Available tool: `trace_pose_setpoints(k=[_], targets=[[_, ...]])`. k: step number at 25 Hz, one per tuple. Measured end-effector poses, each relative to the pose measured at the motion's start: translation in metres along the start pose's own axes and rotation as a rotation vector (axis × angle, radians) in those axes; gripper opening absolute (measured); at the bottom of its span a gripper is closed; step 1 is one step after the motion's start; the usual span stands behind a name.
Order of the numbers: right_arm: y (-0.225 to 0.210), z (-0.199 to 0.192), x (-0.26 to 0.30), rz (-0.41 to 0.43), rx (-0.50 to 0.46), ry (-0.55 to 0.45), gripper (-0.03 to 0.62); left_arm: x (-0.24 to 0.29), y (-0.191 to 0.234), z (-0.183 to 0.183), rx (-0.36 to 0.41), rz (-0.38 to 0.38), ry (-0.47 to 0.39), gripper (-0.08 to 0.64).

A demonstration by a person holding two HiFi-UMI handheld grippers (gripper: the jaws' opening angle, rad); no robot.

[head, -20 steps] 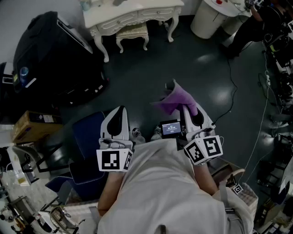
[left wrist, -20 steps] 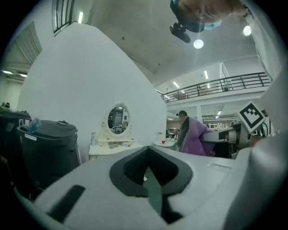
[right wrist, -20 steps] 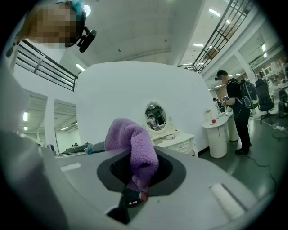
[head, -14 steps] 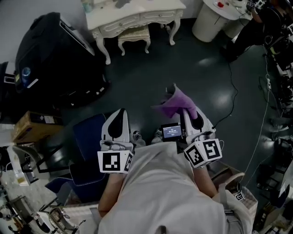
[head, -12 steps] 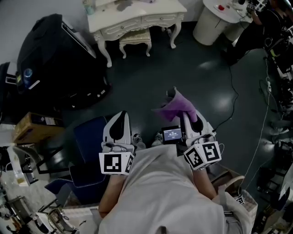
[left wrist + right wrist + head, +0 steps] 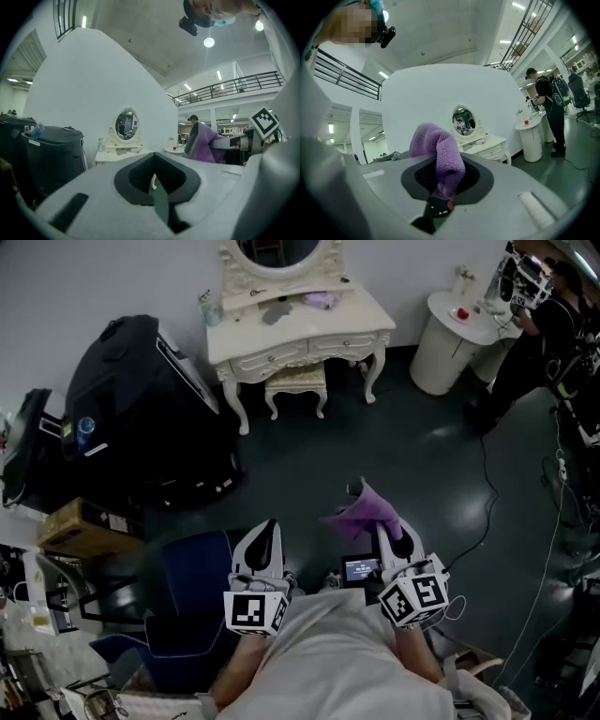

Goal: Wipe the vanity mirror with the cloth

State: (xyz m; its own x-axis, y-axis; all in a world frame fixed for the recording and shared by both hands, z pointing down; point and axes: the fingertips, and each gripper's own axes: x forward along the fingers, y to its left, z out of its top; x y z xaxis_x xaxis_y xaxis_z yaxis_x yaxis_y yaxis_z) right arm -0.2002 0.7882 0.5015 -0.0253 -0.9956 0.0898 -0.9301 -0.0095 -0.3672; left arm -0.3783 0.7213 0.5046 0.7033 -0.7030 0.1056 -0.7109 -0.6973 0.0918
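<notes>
Right hand-held gripper (image 6: 386, 532): jaws clamped on a purple fleecy cloth (image 6: 364, 512). The right gripper view shows the fabric pinched low in the dark recess between the jaws, with the bulk of it bunched up and flopping over above them.

Left hand-held gripper (image 6: 266, 532): jaws drawn together with only a thin slit between them, through which floor shows; nothing is held. Both grippers are side by side close in front of the person's torso, pointing forward and apart from one another. A small lit screen (image 6: 361, 569) sits between them, nearer the right one.

Oval vanity mirror in a white ornate frame (image 6: 281, 251): upright at the back of a white carved desk (image 6: 361, 322) against the pale wall, at the far end of the scene and well apart from the cloth. Dark green floor (image 6: 309, 456) separates the person from the desk. A white cushioned stool (image 6: 295, 381) is tucked under the desk front. On the desk top are a small bottle (image 6: 207, 307) at the left end and a small purple item (image 6: 322, 299) near the mirror base; what that item is cannot be made out.

Left of the desk: a large black bin-like case (image 6: 122, 399). Right of the desk: a white round stand (image 6: 450, 348), with another person (image 6: 539, 320) standing beside it
</notes>
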Motion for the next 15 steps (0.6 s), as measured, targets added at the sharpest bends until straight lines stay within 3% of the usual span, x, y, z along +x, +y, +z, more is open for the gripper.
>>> trace_pose_setpoints(k=[9,15], targets=[[-0.046,0.005,0.002,-0.018,0.059,0.003,0.058,0.045,-0.022,-0.006,0.000,-0.010,0.010,0.003],[-0.070,0.017,0.037,-0.031,0.053,0.008,0.058,0.084,-0.012,0.000,0.003,-0.011,0.006,0.003]])
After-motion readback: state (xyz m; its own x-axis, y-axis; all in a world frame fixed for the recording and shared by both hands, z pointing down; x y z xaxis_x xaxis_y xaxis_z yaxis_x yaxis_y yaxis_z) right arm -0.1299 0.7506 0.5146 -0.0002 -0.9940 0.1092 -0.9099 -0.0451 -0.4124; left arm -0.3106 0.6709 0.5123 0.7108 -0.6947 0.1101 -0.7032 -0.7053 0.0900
